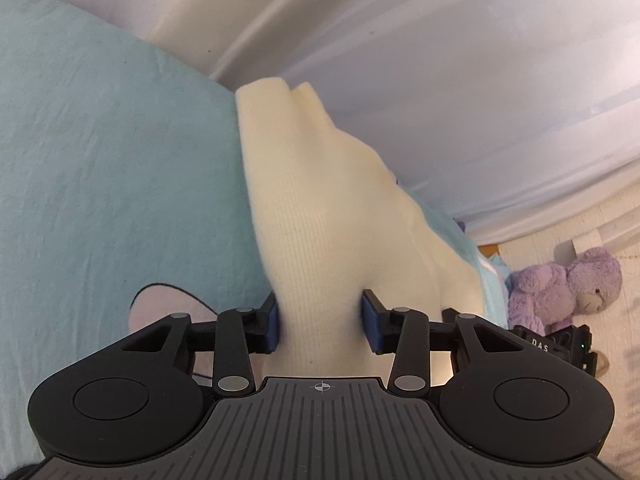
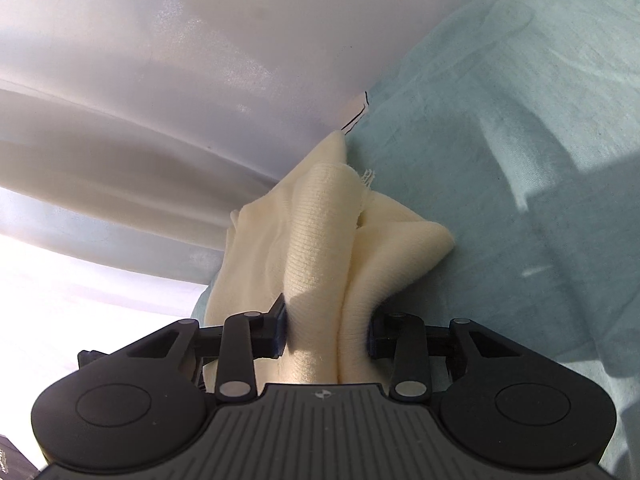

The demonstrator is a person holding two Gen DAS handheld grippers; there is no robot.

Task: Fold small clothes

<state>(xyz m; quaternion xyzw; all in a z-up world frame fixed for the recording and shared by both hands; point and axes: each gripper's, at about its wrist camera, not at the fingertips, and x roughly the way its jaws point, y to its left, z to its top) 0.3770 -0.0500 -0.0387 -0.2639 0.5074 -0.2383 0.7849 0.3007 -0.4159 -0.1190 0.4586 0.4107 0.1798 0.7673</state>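
A cream knit garment [image 1: 316, 216] runs forward from my left gripper [image 1: 320, 326], which is shut on a bunched part of it between its blue pads. The same cream garment [image 2: 320, 240] shows in the right wrist view, folded into thick ridges, and my right gripper [image 2: 326, 332] is shut on it too. The garment hangs over a light blue bedsheet [image 1: 100, 160], also seen in the right wrist view [image 2: 520, 160]. How much of the garment rests on the sheet is hidden.
A white curtain or wall [image 1: 460, 60] rises behind the bed. A purple stuffed bear [image 1: 568, 284] sits on the floor at right, next to a black device [image 1: 560, 344]. A pink printed patch [image 1: 168, 308] marks the sheet.
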